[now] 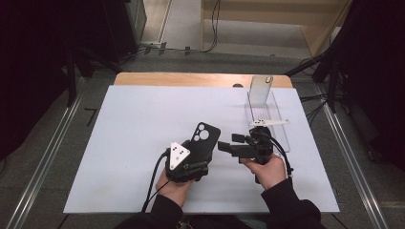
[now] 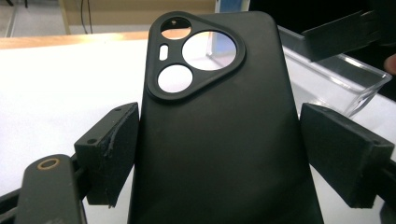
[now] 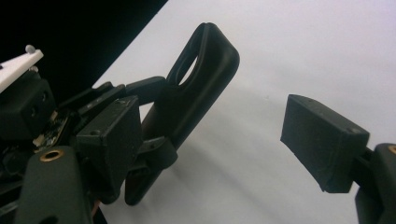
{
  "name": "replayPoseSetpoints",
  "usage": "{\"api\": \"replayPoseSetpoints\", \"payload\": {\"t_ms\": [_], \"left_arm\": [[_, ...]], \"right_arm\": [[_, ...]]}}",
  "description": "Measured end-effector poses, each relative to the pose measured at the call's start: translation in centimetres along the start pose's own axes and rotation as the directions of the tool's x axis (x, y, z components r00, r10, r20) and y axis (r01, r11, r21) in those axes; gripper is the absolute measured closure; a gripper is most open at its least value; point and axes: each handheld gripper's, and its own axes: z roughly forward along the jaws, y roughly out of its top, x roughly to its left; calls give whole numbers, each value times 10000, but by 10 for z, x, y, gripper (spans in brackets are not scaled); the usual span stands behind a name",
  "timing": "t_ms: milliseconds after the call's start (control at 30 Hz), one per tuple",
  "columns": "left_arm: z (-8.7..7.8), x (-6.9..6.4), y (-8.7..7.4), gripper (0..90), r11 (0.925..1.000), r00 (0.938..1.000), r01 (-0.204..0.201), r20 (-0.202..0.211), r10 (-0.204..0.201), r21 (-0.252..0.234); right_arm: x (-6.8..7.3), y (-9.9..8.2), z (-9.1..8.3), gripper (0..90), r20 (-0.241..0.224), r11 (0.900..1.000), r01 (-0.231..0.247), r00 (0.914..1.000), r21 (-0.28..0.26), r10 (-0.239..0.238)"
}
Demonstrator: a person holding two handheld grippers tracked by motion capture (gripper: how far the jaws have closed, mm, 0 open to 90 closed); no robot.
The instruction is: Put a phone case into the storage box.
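A black phone case (image 1: pixel 206 135) with a three-cornered camera cut-out is held up off the white table, its back (image 2: pixel 219 102) towards the left gripper view. My left gripper (image 1: pixel 198 155) is shut on it, a pad pressing each long edge (image 2: pixel 219 154). My right gripper (image 1: pixel 228 143) is just right of the case and points left at it. Its jaws stand open with nothing between them (image 3: pixel 215 144). In the right gripper view the case (image 3: pixel 201 84) is edge-on and tilted, beyond the left jaw.
A clear plastic tray (image 1: pixel 276 125) with an upright clear lid (image 1: pixel 260 88) lies at the back right of the white tabletop (image 1: pixel 133 124); its corner (image 2: pixel 355 84) is close behind the case. The table's wooden far edge (image 1: pixel 191 79) runs along the back.
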Motion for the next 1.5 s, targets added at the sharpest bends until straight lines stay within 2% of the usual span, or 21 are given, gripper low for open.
{"api": "replayPoseSetpoints", "payload": {"t_ms": [67, 333, 467, 600, 700, 800, 867, 1000, 1233, 1433, 1500], "left_arm": [[-1, -2, 0, 152, 9999, 9999, -109, 27, 109, -103], [-2, -5, -2, 151, 9999, 9999, 20, 99, -19, -103], [-2, -5, -2, 151, 9998, 9998, 70, 184, -66, -194], [-3, -8, -3, 151, 9994, 9999, 15, 159, -9, -350], [-3, -9, -4, 151, 9994, 9997, 103, 233, -95, -344], [-3, -8, -4, 150, 9989, 9988, 355, 358, -344, -304], [-4, -7, -4, 150, 9982, 9979, 516, 419, -504, -298], [-5, -8, -3, 150, 9979, 9978, 528, 427, -511, -376], [-5, -10, -4, 149, 9979, 9973, 529, 522, -509, -363], [-6, -9, -4, 148, 9961, 9951, 726, 709, -689, -503], [-6, -9, -4, 147, 9958, 9945, 754, 769, -713, -511]], "right_arm": [[1, 1, 2, 189, -68, 10000, -60, 10000, -39, 60], [1, 6, 10, 199, -216, 9996, -265, 9994, -104, 263], [2, 7, 15, 203, -28, 9999, -106, 9999, -56, 106], [1, 9, 20, 215, -67, 9998, -188, 9998, 18, 189], [1, 10, 24, 235, -104, 9997, -243, 9996, 29, 243], [0, 12, 26, 257, -190, 9994, -350, 9992, -11, 350], [-1, 12, 28, 292, -216, 9993, -369, 9991, 27, 369], [-1, 14, 31, 375, -358, 9983, -575, 9977, 103, 579], [-4, 17, 34, 615, -808, 9931, -1147, 9899, 228, 1162], [-4, 18, 31, 687, -1256, 9849, -1716, 9768, 239, 1733], [-4, 19, 31, 702, -1343, 9847, -1735, 9755, 186, 1744]]}}
